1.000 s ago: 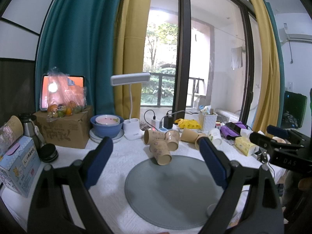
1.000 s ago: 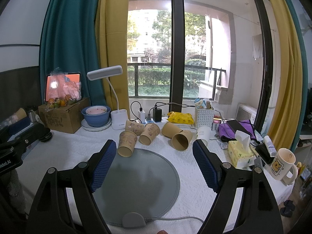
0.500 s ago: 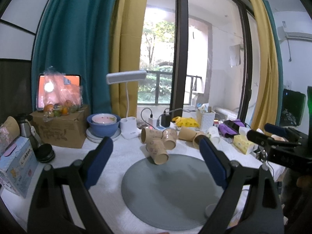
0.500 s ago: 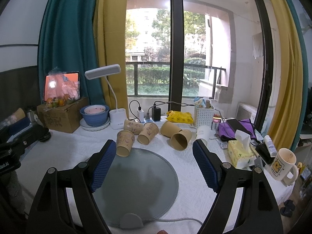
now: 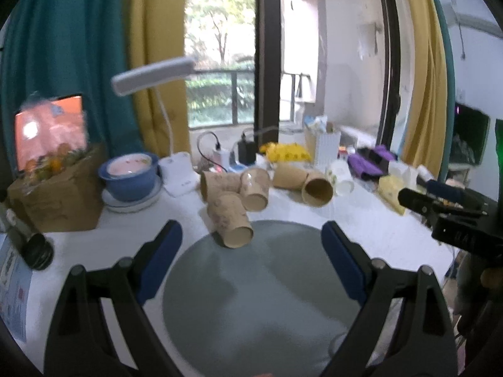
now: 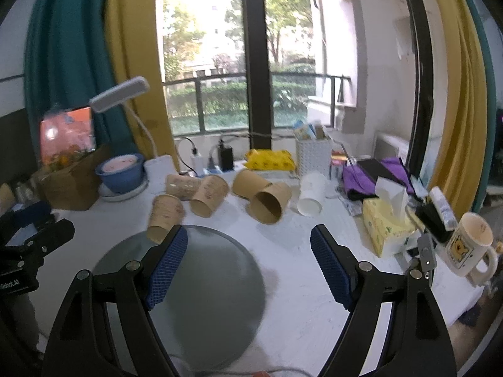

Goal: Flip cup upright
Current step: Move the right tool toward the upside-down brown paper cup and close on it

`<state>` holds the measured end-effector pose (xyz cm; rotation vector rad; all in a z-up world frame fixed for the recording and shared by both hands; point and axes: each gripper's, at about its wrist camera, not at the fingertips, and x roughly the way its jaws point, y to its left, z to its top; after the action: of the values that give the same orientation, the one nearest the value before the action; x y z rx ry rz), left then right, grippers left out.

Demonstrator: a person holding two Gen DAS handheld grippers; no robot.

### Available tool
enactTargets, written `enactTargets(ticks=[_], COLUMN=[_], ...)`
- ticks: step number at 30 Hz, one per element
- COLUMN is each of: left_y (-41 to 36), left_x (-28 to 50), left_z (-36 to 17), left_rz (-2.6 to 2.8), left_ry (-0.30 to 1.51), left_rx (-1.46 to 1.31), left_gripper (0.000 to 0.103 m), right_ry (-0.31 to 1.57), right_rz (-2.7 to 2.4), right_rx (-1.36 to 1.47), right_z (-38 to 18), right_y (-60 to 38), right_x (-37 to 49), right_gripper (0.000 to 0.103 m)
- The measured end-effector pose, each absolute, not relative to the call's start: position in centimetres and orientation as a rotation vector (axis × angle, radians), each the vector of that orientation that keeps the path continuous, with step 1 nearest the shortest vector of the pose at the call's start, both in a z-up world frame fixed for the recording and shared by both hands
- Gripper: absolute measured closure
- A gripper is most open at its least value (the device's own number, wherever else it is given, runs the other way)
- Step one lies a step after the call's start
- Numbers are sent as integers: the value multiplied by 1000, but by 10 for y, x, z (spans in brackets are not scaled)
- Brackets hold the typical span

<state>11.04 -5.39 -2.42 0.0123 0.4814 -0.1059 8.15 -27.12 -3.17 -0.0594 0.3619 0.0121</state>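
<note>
Right now we hold both tools empty: the left gripper (image 5: 251,238) fills the lower part of its view with its blue pads spread wide, and the right gripper (image 6: 250,251) sits the same way, jaws apart and nothing between them. We judge they are kept wide so either can close around a cup body. Between the pads lies the round grey mat (image 5: 261,286), likely the landing spot. At its upper left edge in the left view rests the nearest paper cup (image 5: 229,221), on its side, mouth toward the lower right of the frame, long axis running up-left to down-right. In the right view this same cup (image 6: 163,216) lies just above the left pad, mouth pointing down. Further up, four more brown cups (image 6: 267,204) and a white cup (image 6: 311,196) lie tipped over near the centre, while a ceramic mug (image 6: 468,245) stands upright at the right edge
</note>
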Motion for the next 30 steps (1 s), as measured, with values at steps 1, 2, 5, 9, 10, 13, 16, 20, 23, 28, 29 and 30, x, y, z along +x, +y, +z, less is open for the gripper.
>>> enactTargets(ticks=[1, 2, 5, 9, 10, 13, 16, 20, 23, 28, 29, 30], left_y=[-59, -64, -81, -108, -114, -134, -151, -171, -188, -206, -208, -211], left_x=[120, 130, 166, 211, 224, 257, 292, 334, 363, 395, 399, 402], left_z=[-26, -28, -35, -43, -45, -52, -60, -67, -74, -91, -93, -96], left_rz=[-112, -118, -141, -173, -182, -201, -228, -256, -274, -282, -284, -286], left_ry=[503, 525, 593, 658, 678, 721, 766, 801, 824, 868, 873, 878], left_rx=[23, 31, 62, 103, 111, 142, 145, 142, 143, 134, 132, 132], left_gripper=[12, 12, 12, 12, 12, 12, 12, 12, 12, 12, 12, 12], right_ry=[379, 401, 440, 472, 481, 504, 535, 560, 571, 592, 597, 600], right_rz=[7, 3, -2, -13, -17, -27, -28, -20, -25, -54, -54, -54], right_rx=[-52, -46, -35, -6, 2, 18, 33, 34, 31, 13, 22, 28], right_z=[-34, -37, -43, -53, -57, -65, -74, -84, -89, -96, -97, -98], right_y=[-277, -283, -302, -330, -337, -354, -366, -376, -380, -386, -389, -391], right_x=[89, 99, 120, 151, 160, 185, 208, 235, 246, 261, 263, 264], right_gripper=[20, 20, 20, 20, 20, 20, 20, 20, 20, 20, 20, 20])
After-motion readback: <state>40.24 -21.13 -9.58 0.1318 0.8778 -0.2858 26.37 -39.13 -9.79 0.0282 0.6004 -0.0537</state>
